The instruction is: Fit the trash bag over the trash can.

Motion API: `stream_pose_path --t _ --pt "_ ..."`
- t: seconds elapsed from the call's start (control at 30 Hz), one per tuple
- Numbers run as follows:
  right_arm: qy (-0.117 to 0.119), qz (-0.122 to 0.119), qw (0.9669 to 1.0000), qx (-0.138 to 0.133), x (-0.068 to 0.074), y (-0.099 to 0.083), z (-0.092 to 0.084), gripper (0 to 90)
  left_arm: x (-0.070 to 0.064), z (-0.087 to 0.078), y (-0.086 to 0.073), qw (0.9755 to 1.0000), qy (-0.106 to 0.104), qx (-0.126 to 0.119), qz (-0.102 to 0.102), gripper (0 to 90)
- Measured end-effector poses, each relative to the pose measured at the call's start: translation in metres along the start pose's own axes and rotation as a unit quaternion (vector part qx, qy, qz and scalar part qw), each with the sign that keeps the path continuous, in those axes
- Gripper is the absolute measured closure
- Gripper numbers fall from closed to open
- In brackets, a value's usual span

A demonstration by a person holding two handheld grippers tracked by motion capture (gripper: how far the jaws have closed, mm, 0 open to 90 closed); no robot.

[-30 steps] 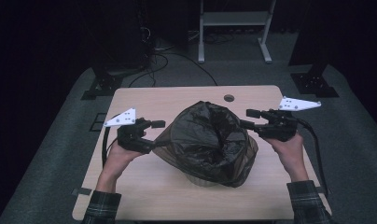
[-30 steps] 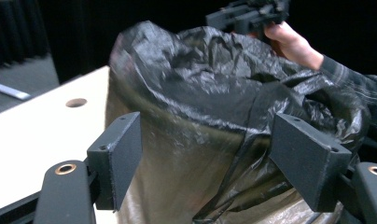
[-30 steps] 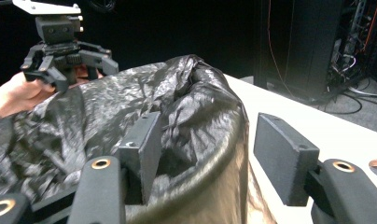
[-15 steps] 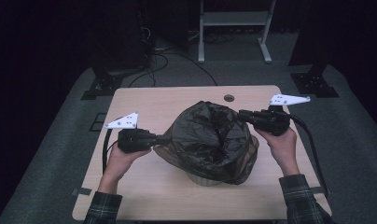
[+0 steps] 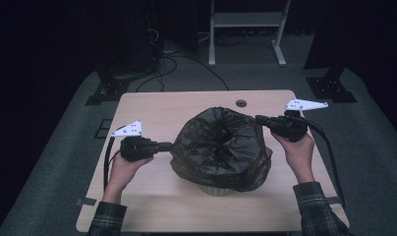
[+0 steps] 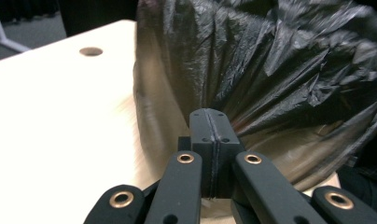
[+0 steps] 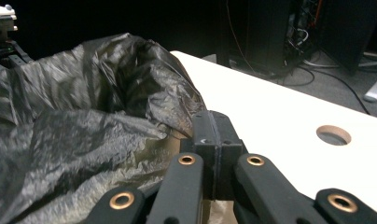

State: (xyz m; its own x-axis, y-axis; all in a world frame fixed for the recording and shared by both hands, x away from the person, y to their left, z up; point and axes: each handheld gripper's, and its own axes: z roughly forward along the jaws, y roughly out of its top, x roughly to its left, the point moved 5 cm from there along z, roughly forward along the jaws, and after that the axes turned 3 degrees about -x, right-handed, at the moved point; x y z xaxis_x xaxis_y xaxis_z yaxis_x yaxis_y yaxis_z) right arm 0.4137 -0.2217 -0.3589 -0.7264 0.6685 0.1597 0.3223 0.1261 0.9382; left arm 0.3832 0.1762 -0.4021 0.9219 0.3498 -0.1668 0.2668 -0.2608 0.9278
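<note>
A crumpled black plastic bag (image 5: 221,142) is draped over a pale bin (image 5: 213,188) in the middle of the wooden table (image 5: 152,206). My left gripper (image 5: 168,146) lies level at the bag's left side. Its jaws are together, and the bag's (image 6: 280,70) folds run in toward the tip (image 6: 210,116). My right gripper (image 5: 259,119) is at the bag's upper right rim, jaws together (image 7: 212,119), with the bag's film (image 7: 84,130) gathered at the tip. Each gripper is shut on the bag's thin plastic.
A round hole (image 5: 241,103) sits in the table's far edge, just behind the bag. Grey carpet surrounds the table. Cables and a metal stand's legs (image 5: 245,29) lie on the floor beyond it. Cables trail from both grippers past the forearms.
Both grippers, open beside the bag a second ago, have moved in against it and closed. The left one has sunk a little toward the table.
</note>
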Motion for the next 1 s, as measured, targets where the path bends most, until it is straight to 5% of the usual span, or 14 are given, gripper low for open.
stream_pose_path --t 0.37,0.57,0.67,0.8,1.0 --pt "-0.023 0.018 0.9993 0.022 -0.018 -0.026 0.0 90.0 0.01 0.009 -0.024 0.9975 0.016 0.068 -0.011 89.9" --pt "-0.028 0.022 0.9989 0.03 -0.022 -0.033 -0.001 90.0 0.014 0.011 -0.033 0.9961 0.015 0.085 -0.015 89.8" --pt "-0.022 0.024 0.999 0.031 -0.023 -0.036 -0.002 85.7 0.012 0.009 -0.03 0.9975 0.011 0.069 -0.011 88.9" --pt "-0.029 0.019 0.9993 0.014 -0.023 -0.034 -0.01 63.1 0.005 0.003 -0.021 0.9995 -0.008 0.029 -0.005 64.8" --pt "-0.003 0.013 0.9998 -0.014 -0.017 -0.034 -0.035 50.7 -0.008 0.002 -0.014 0.9989 -0.021 0.022 0.035 38.7"
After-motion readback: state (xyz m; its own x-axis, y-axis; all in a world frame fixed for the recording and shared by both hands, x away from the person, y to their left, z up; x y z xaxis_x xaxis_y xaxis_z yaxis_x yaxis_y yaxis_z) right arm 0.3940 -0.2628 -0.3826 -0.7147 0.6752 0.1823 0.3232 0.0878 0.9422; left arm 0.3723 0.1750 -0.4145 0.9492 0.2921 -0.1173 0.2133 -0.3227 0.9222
